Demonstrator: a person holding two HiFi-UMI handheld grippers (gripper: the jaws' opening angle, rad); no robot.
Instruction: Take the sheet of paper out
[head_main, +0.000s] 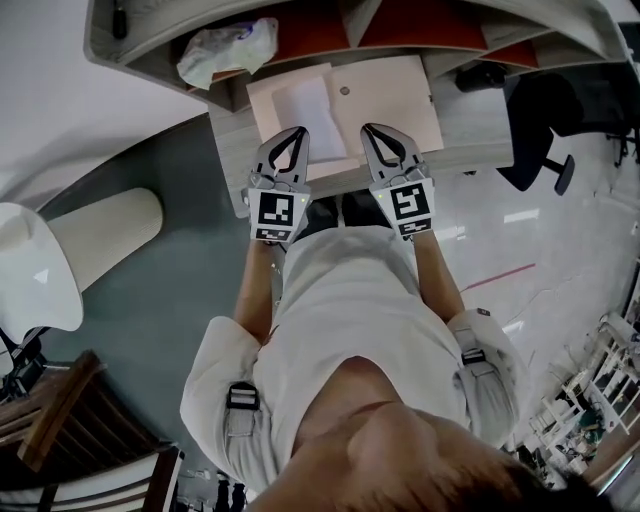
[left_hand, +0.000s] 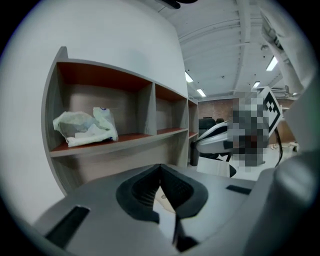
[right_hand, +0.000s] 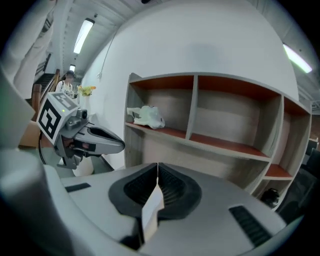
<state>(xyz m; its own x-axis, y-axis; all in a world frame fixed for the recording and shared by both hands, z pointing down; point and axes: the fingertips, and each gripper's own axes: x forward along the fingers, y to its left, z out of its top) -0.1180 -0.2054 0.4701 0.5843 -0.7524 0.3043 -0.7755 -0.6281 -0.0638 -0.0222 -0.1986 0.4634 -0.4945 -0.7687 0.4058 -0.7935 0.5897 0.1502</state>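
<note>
So this one looks like it's barely started. The sheet of paper (head_main: 303, 105) lies white against a tan folder (head_main: 395, 95) that's open on the desk (head_main: 470, 125). I can't tell from here if its far edge is tucked into the folder or if it's just lying on top. Either way it isn't out, so I'd say the whole job is left to do.

Both tools hang over the near edge of the desk, side by side. The left gripper (head_main: 298, 132) has its jaws pressed together at the tips, and the sheet sits right at its 12 o'clock, just beyond the tips. The right gripper (head_main: 368, 128) is pressed together too, parked over the bare tan of the folder, with the sheet at about its 10 o'clock. A pale sliver shows in the gap behind each pair of tips. To me that's just the folder seen through the gap, not something pinched.

My guess at what's left is to spread a pair of jaws, nip an edge of the sheet and slide it clear, maybe with the other tool pinning the folder. The crumpled plastic bag (head_main: 225, 48) on the shelf (head_main: 100, 40), off at 11 o'clock, has nothing to do with it.
</note>
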